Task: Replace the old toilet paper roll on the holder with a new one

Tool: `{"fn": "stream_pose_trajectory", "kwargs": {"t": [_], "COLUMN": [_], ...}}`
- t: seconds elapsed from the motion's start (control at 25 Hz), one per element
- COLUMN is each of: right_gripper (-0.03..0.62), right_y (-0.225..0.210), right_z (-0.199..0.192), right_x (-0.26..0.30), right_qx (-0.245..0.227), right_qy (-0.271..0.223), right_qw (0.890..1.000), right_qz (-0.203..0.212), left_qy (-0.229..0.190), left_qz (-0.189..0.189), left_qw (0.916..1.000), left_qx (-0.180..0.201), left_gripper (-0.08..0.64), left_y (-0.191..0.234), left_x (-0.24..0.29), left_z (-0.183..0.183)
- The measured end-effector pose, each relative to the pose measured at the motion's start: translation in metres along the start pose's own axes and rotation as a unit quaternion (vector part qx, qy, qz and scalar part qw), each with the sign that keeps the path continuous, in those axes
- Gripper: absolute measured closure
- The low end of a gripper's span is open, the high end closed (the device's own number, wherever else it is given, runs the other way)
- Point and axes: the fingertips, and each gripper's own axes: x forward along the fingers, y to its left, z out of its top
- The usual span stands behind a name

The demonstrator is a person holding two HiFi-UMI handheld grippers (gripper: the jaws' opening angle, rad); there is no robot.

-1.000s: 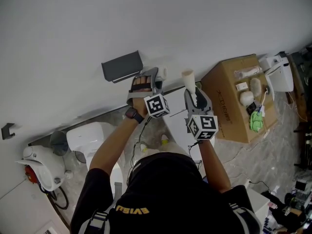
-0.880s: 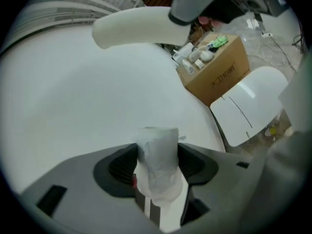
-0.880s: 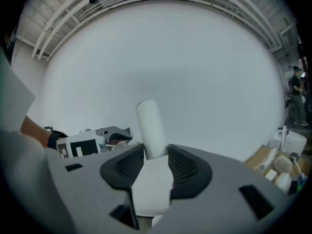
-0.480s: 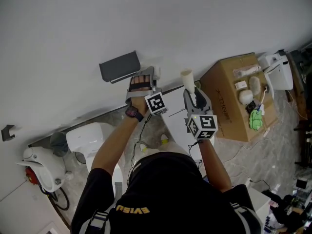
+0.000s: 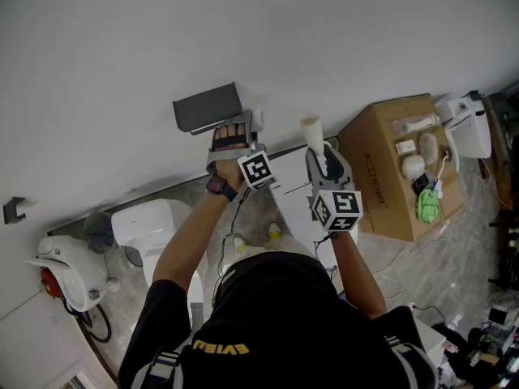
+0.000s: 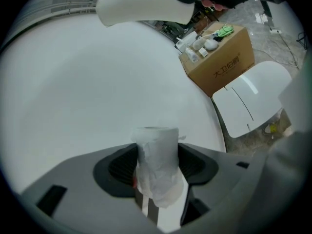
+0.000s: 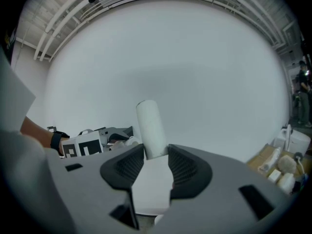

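In the head view, the left gripper (image 5: 251,123) reaches up just beneath the dark grey wall-mounted holder (image 5: 207,107). The right gripper (image 5: 318,154) stands beside it, near a brown cardboard box (image 5: 397,164).

In the left gripper view, the jaws clamp a slim white toilet paper roll (image 6: 156,167) with crumpled loose sheets. It stands upright before the white wall.

In the right gripper view, the narrower jaws pinch the base of a smooth pale tube (image 7: 150,128), perhaps a bare core, tilted slightly left.
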Motion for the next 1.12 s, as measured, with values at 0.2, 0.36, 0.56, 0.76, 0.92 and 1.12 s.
{"fn": "stream_pose_trajectory", "kwargs": {"t": [0.2, 0.36, 0.56, 0.76, 0.92, 1.12], "right_gripper": [0.439, 0.437, 0.438, 0.438, 0.438, 0.438], "right_y": [0.005, 0.007, 0.008, 0.010, 0.008, 0.006], "right_z": [0.001, 0.001, 0.001, 0.002, 0.002, 0.002], "right_x": [0.002, 0.002, 0.002, 0.001, -0.001, -0.003], "right_qx": [0.001, 0.001, 0.000, -0.001, 0.000, 0.000], "right_qy": [0.000, 0.000, -0.002, -0.004, -0.004, -0.005], "right_qw": [1.000, 1.000, 1.000, 1.000, 1.000, 1.000], "right_qz": [0.005, 0.007, 0.008, 0.009, 0.007, 0.005], "left_qy": [0.010, 0.007, 0.006, 0.001, 0.013, 0.009], "left_qz": [-0.001, 0.005, 0.011, 0.009, 0.015, 0.007], "left_qw": [0.9999, 0.9999, 0.9999, 1.0000, 0.9997, 0.9999], "left_qx": [0.012, 0.009, 0.008, 0.000, 0.015, 0.003], "left_gripper": [0.296, 0.297, 0.298, 0.298, 0.298, 0.298], "left_y": [-0.006, -0.006, -0.005, -0.008, -0.010, -0.014], "left_x": [0.000, -0.003, -0.006, -0.004, -0.002, -0.002], "left_z": [-0.008, -0.010, -0.012, -0.013, -0.021, -0.021]}}
